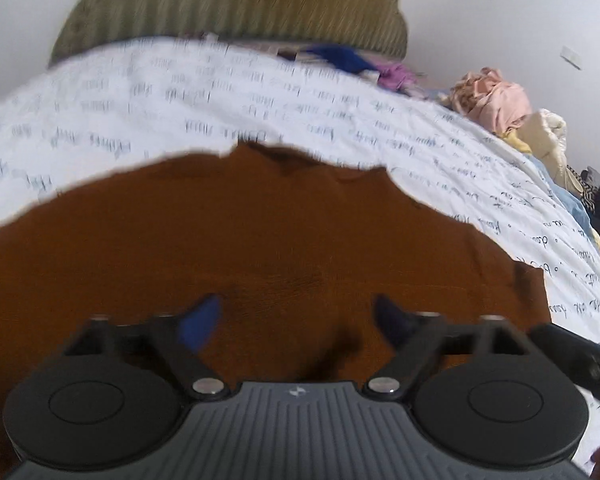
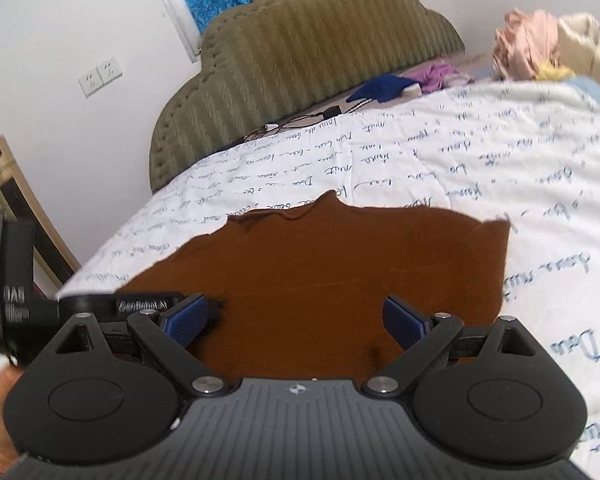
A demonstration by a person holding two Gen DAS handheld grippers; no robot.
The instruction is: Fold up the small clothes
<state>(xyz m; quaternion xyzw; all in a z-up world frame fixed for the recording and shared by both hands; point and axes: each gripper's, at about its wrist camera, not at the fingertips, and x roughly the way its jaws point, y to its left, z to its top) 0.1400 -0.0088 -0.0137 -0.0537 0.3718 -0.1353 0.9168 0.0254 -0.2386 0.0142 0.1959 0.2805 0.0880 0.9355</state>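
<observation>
Left tongs (image 1: 296, 320): we hold them low over the brown garment (image 1: 228, 248), pointing toward the headboard (image 1: 228, 4); the blue pads (image 1: 200, 324) stand wide apart with nothing between them.
Right tongs (image 2: 300, 320): we hold them level and spread wide, gripping nothing; our view is sharp, while the left wrist view is smeared.
Brown garment: it lies flat on the bed sheet (image 2: 480, 152), directly under and ahead of both tongs, its far edge just beyond the tips.
Other tongs: the left tongs show at the right tongs' left side (image 2: 132, 304), just beside its left finger.
Clothes pile (image 2: 540, 44): we see it far ahead and to the right of the right tongs.
Blue cloth (image 2: 380, 88): it sits ahead, near the headboard.
</observation>
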